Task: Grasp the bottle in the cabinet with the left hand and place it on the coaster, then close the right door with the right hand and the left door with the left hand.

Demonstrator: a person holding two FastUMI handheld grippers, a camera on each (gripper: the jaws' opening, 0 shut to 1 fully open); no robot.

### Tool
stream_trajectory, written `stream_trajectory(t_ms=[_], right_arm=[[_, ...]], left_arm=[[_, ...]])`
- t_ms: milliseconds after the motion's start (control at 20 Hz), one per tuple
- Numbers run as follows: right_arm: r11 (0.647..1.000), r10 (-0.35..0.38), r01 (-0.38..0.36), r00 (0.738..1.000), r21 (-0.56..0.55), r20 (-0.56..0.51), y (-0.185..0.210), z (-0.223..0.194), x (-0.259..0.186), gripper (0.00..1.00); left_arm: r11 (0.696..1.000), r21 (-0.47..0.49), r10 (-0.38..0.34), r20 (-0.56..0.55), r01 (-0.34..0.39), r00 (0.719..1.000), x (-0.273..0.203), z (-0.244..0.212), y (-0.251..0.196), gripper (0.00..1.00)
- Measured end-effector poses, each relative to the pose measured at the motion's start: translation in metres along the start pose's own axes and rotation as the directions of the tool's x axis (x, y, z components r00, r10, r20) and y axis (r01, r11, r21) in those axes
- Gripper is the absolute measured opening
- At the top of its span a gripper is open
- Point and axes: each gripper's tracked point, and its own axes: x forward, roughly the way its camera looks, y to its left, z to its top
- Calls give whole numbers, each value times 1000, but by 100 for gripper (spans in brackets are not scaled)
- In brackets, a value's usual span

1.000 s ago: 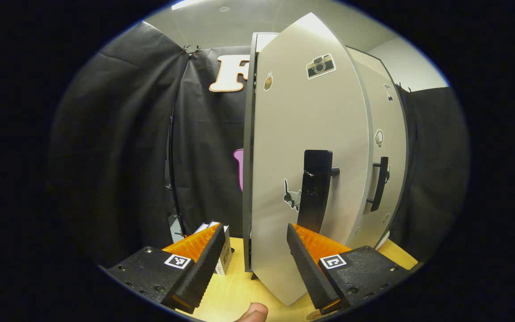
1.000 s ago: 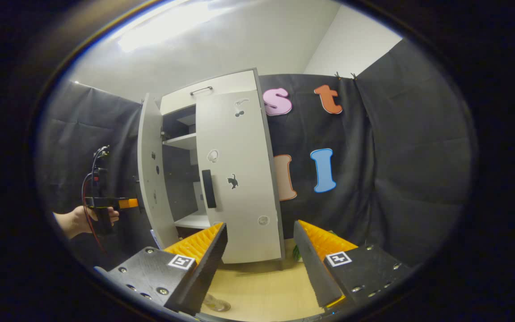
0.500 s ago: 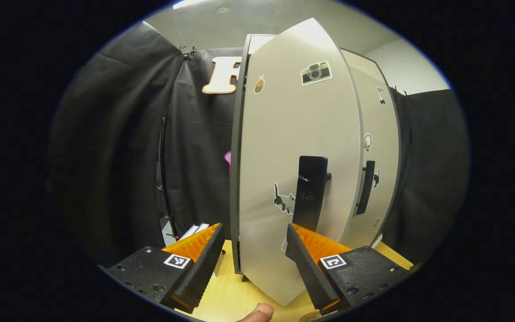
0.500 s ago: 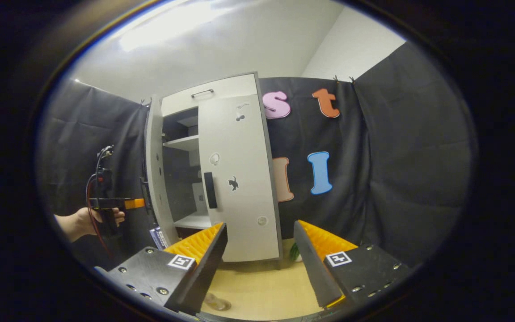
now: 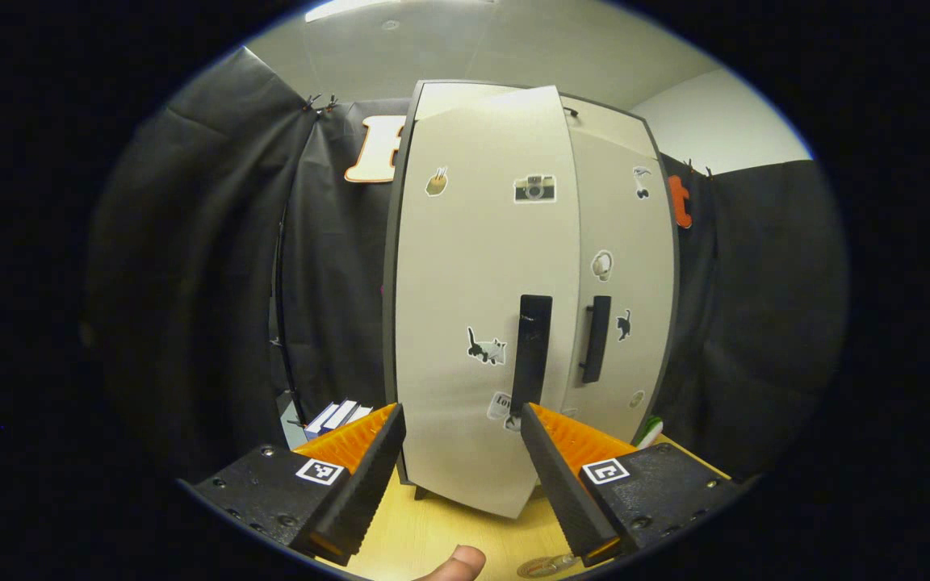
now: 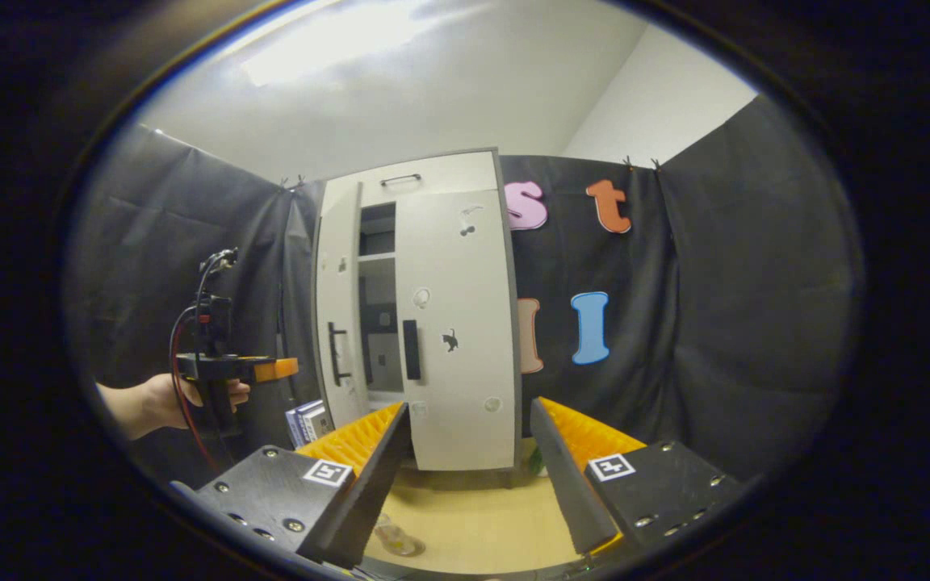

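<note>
A tall pale cabinet (image 5: 513,266) stands on a light wooden desk (image 6: 473,524), straight ahead of the left hand-held gripper (image 5: 458,476). Its left door (image 5: 481,323), carrying stickers and a dark vertical handle (image 5: 531,365), has swung most of the way shut over the last second; a second ago it stood edge-on, wide open. It now sits just ahead of this gripper's parted fingers, slightly proud of the right door (image 5: 618,298).

From the right hand-held gripper (image 6: 469,476), whose fingers are also spread and hold nothing, the right door (image 6: 457,331) looks fully closed. A narrow dark gap (image 6: 376,307) remains between it and the left door (image 6: 340,315), with shelves visible inside. Further left of this gripper, a hand (image 6: 162,399) holds the left hand-held gripper (image 6: 271,369) close to that door's edge.

The bottle (image 6: 396,539) appears as a clear shape low between the right gripper's fingers, standing on the desk in front of the cabinet. A round edge low in the left gripper view is probably the coaster (image 5: 542,567), though this is hard to tell.

The bottle and right door seem done. Only the final push on the left door looks left.
</note>
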Motion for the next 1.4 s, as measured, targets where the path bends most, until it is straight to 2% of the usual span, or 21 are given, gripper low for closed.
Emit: stream_trajectory(t_ms=[50,100,200,250,300,500,550,600,650,750,850,900,950,1000,1100,1150,1250,1400], right_arm=[[1000,8,-8,1000,7,-2,7,-1,0,91],[1000,14,-14,1000,13,-6,14,-1,0,87],[1000,11,-10,1000,16,-7,24,2,2,91],[1000,5,-5,1000,14,-2,27,5,1,87],[1000,-2,2,1000,14,14,30,12,4,91],[997,-51,47,996,58,72,36,41,14,91],[997,-59,53,994,61,89,37,45,15,87],[996,-74,69,993,62,94,37,46,16,91],[994,-92,86,991,64,100,35,47,14,91],[992,-113,108,988,61,103,38,47,11,91],[992,-127,124,987,35,100,39,46,10,91],[991,-135,134,986,15,97,41,45,11,91],[990,-141,142,986,-2,90,42,42,12,87],[989,-141,144,987,-20,81,45,39,15,91],[986,-147,152,987,-63,68,50,37,17,91],[984,-151,157,986,-86,74,53,38,17,87],[980,-153,160,986,-118,69,59,34,16,91],[974,-154,162,986,-160,57,67,29,15,91]], left_arm=[[1000,1,1,-3,-1,1000,-10,1,0,89],[1000,-2,-3,-2,3,1000,-18,4,-1,92],[1000,-5,-11,-5,11,1000,-32,8,-1,90],[1000,-11,-23,-2,23,1000,-38,11,-3,92],[999,-20,-31,2,31,1000,-43,15,-3,92],[998,-45,-45,-3,45,999,-54,19,4,92],[998,-38,-52,-2,52,999,-54,19,6,93],[999,-26,-47,5,47,999,-53,22,13,94],[999,-16,-45,11,45,999,-53,24,19,94],[996,-5,-91,27,91,995,-52,27,18,94],[991,-4,-133,48,133,990,-53,28,18,92],[989,2,-150,50,150,987,-53,26,18,96],[986,10,-165,43,165,985,-53,21,17,96],[984,19,-177,36,176,984,-54,17,16,96],[982,29,-186,22,185,982,-55,11,19,96],[982,25,-190,11,189,982,-56,6,20,96],[978,9,-210,-10,210,978,-60,0,19,96],[976,-11,-219,-10,219,976,-64,0,25,96]])
